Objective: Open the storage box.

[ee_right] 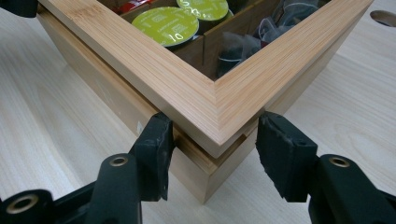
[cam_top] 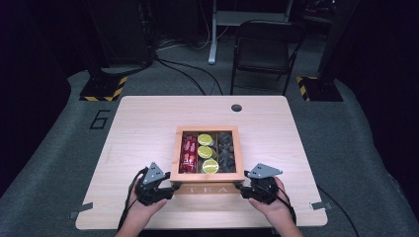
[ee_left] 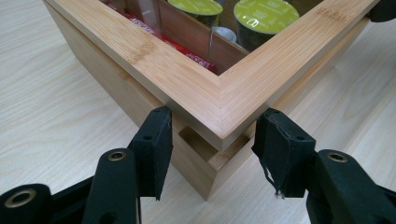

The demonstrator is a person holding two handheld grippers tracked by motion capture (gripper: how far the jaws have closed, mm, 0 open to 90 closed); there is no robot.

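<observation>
A wooden tea box (cam_top: 207, 188) marked TEA stands on the table, its lid (cam_top: 173, 153) a wooden frame around a window. Red packets (cam_top: 188, 153), green-topped capsules (cam_top: 206, 152) and dark sachets (cam_top: 226, 150) fill its three compartments. My left gripper (cam_top: 170, 190) is at the box's near left corner; in the left gripper view its pads (ee_left: 156, 140) press on both sides of the lid's corner (ee_left: 219, 107). My right gripper (cam_top: 240, 190) holds the near right corner the same way, pads (ee_right: 280, 149) against the lid's corner (ee_right: 215, 112).
The light wooden table (cam_top: 138, 128) has a round cable hole (cam_top: 236, 107) near its far edge. A black folding chair (cam_top: 262, 54) stands behind the table, beside black stands with yellow-striped bases (cam_top: 104, 89). Bare tabletop lies left and right of the box.
</observation>
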